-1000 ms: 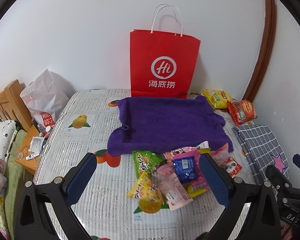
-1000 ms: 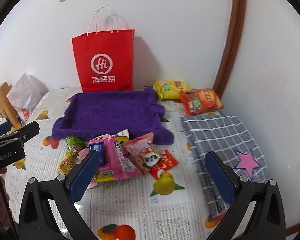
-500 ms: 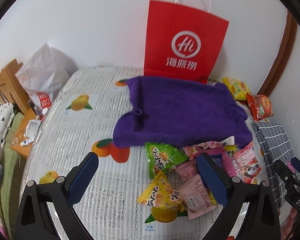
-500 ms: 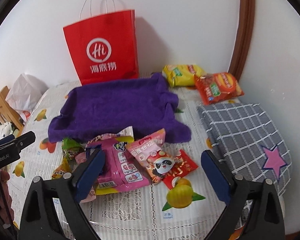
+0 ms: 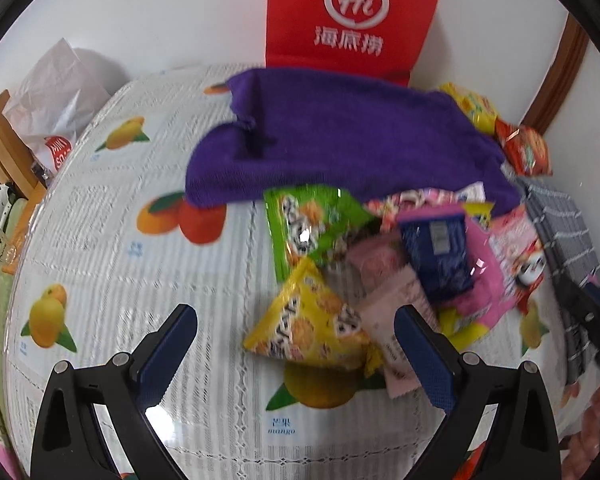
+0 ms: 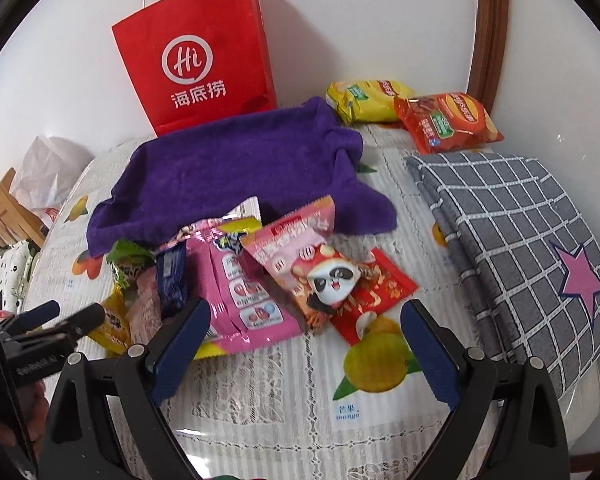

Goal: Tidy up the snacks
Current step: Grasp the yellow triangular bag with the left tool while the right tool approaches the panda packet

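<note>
We note left gripper (image 5: pixel 296 344) tilted down over the yellow triangular packet (image 5: pixel 312 320), jaws apart; right gripper (image 6: pixel 306 332) likewise spread, empty, over the panda packet (image 6: pixel 316 272).

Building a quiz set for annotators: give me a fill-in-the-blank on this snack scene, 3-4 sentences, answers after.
1. The red paper bag stands against the wall, right behind the ____ towel.
2. The pink packet with a ____ face lies over the red packet.
3. Both the left gripper and the right gripper have their fingers ____, holding nothing.
4. The grey checked cloth carries a pink ____.

Missing words: purple; panda; open; star
</note>
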A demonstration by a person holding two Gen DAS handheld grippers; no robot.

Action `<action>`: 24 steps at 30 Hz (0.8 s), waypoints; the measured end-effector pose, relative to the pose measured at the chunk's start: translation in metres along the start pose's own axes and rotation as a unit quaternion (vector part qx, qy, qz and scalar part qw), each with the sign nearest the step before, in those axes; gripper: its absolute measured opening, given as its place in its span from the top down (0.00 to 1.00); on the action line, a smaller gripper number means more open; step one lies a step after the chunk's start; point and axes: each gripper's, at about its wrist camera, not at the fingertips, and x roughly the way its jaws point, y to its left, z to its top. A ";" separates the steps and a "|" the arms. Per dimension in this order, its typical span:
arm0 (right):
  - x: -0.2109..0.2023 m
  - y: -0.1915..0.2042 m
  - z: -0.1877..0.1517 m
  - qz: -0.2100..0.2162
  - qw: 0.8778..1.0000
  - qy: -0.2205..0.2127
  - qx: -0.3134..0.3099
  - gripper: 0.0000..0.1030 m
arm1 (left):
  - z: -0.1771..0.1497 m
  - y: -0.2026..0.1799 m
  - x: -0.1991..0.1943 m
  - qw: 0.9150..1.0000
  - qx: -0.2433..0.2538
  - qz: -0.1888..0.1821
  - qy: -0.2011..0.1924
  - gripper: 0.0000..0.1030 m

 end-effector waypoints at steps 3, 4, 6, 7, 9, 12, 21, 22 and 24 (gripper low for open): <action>0.002 -0.004 -0.005 0.002 1.000 0.004 0.004 0.07 | -0.007 -0.002 0.009 1.000 0.005 0.003 0.009 0.03; 0.003 -0.005 -0.006 0.001 1.000 0.006 0.005 0.07 | -0.008 -0.002 0.011 1.000 0.007 0.007 0.010 0.03; 0.004 -0.007 -0.008 -0.001 1.000 0.009 0.005 0.07 | -0.010 0.000 0.015 1.000 0.011 0.021 0.011 0.03; 0.005 -0.008 -0.008 -0.003 1.000 0.010 0.005 0.07 | -0.011 0.003 0.016 1.000 0.010 0.021 0.011 0.03; 0.005 -0.010 -0.007 -0.004 1.000 0.008 0.008 0.07 | -0.012 0.013 0.016 1.000 -0.006 0.025 0.016 0.03; 0.006 -0.013 -0.005 0.002 1.000 0.008 0.016 0.07 | -0.013 0.019 0.014 1.000 -0.016 0.020 0.013 0.04; 0.012 -0.028 -0.006 -0.014 0.999 0.014 0.027 0.07 | -0.015 0.006 0.034 1.000 0.012 0.017 0.012 0.21; 0.013 -0.030 -0.006 -0.017 0.999 0.016 0.027 0.07 | -0.014 0.006 0.035 1.000 0.013 0.019 0.009 0.24; 0.015 -0.033 -0.007 -0.023 0.999 0.018 0.027 0.07 | -0.013 0.005 0.036 1.000 0.017 0.020 0.006 0.25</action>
